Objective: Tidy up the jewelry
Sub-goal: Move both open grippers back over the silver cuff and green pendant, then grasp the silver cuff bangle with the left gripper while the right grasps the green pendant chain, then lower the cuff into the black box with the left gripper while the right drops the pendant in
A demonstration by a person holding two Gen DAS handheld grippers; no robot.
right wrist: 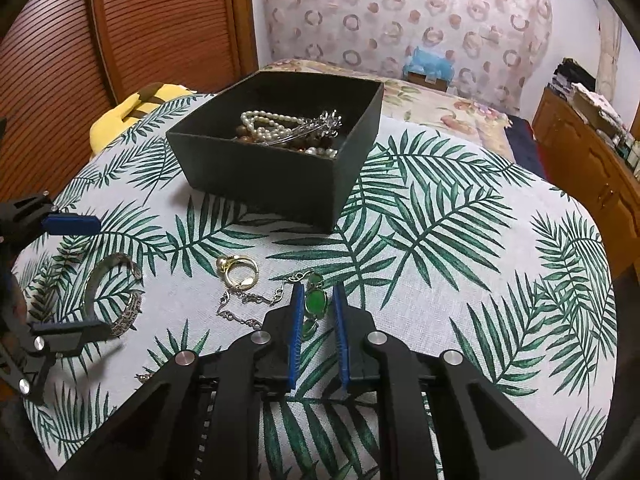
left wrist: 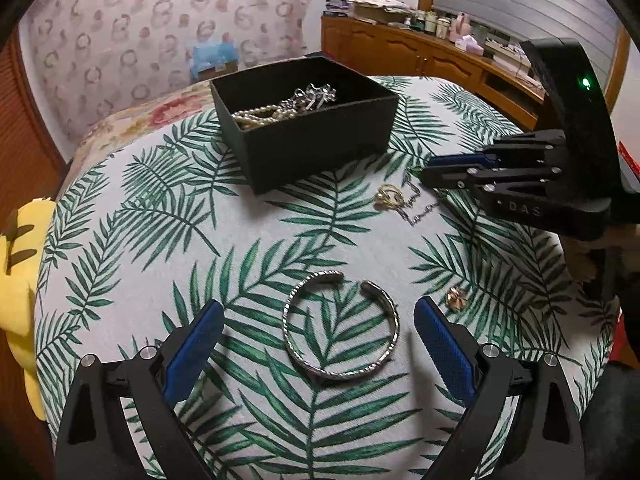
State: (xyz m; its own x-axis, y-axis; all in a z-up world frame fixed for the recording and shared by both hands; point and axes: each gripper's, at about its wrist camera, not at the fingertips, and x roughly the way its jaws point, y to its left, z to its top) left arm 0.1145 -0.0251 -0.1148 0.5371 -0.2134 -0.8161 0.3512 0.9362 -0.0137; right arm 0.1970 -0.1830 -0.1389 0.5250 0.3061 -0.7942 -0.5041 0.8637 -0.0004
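A black box [left wrist: 320, 136] [right wrist: 264, 176] holding pearls and other jewelry stands on the leaf-print cloth. A silver cuff bracelet [left wrist: 340, 330] [right wrist: 116, 296] lies flat between the wide-open fingers of my left gripper [left wrist: 320, 320] [right wrist: 76, 276]. My right gripper [right wrist: 318, 300] [left wrist: 440, 168] has its fingers narrowed around a green-stone bracelet [right wrist: 316, 304] with a silver chain [right wrist: 248, 304] lying on the cloth; I cannot tell whether they grip it. A gold ring [right wrist: 240, 270] [left wrist: 388, 196] lies beside the chain. A small gold earring [left wrist: 456, 296] lies right of the cuff.
The leaf-print cloth [left wrist: 140, 240] covers a rounded surface. A yellow plush [left wrist: 16, 264] sits at its left edge. A floral bed [right wrist: 440, 100] lies behind, a wooden dresser [left wrist: 440, 56] at the right, and a slatted wooden door [right wrist: 120, 28].
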